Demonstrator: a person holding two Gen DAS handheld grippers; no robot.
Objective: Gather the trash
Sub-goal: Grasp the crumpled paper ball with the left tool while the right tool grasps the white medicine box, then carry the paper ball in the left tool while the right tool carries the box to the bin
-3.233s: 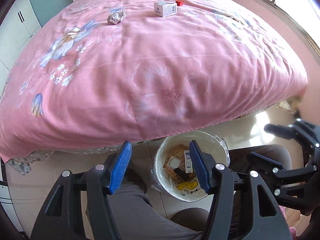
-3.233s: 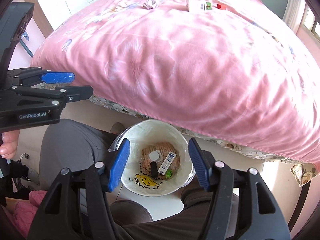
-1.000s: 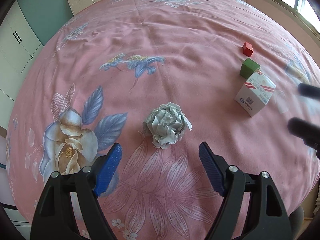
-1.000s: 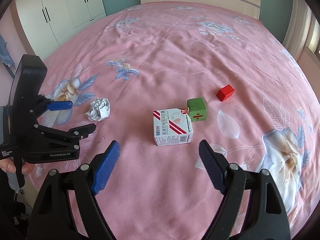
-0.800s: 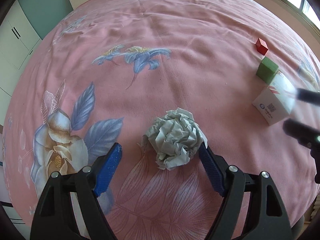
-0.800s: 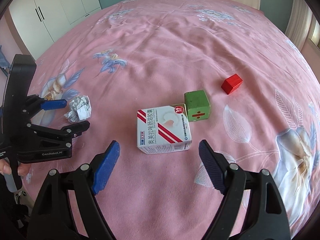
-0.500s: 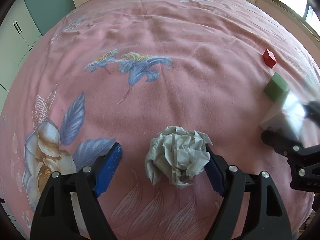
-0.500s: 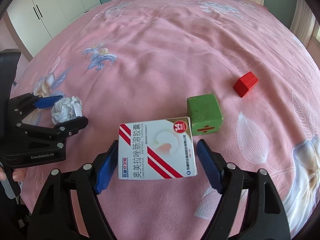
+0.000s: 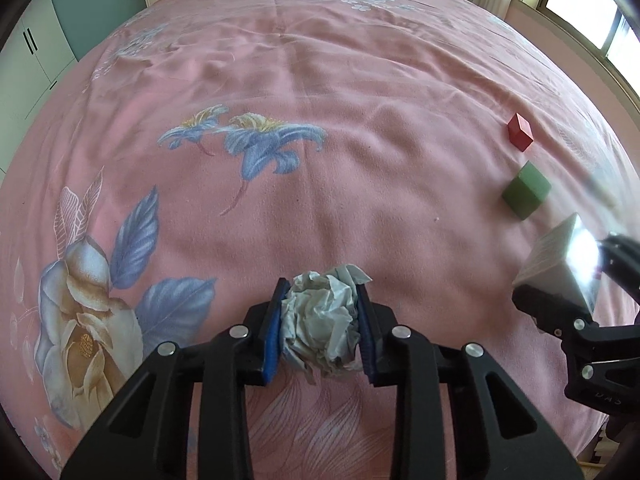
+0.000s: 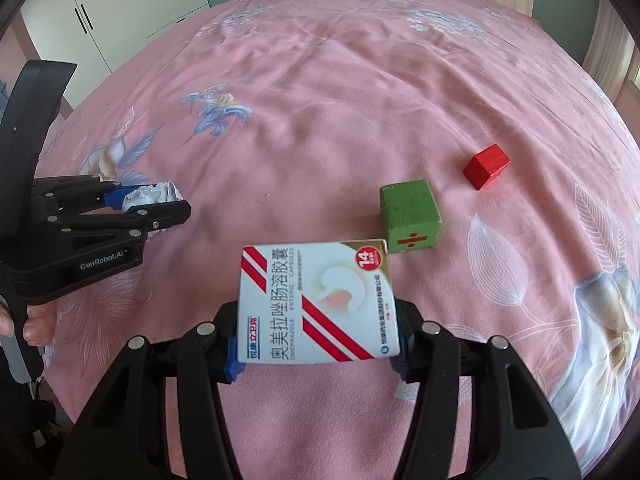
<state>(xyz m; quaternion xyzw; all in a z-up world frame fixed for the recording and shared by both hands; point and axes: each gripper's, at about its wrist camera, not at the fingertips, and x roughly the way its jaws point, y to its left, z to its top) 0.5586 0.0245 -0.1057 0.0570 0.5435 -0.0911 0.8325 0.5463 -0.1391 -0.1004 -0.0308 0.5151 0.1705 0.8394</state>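
The left claw (image 9: 320,328) is clamped on the crumpled paper ball (image 9: 320,320), low over the pink floral bedspread (image 9: 320,80); the right claw (image 10: 316,348), its jaws just closing, pinches the white medicine box (image 10: 316,304) by both sides. Just beyond the box sits a green block (image 10: 408,216) — very near its far corner, contact unclear — and past that a red block (image 10: 486,166) (well clear of both claws); white wardrobe doors (image 10: 120,4) stand behind the bed.

Medicine box (image 10: 316,304) covers right claw's blue pads (image 10: 233,366); only slivers show beside the box. Same box glare-washed and blurred near frame edge in left view. Paper ball (image 10: 150,195) half hidden behind left claw (image 10: 154,205).
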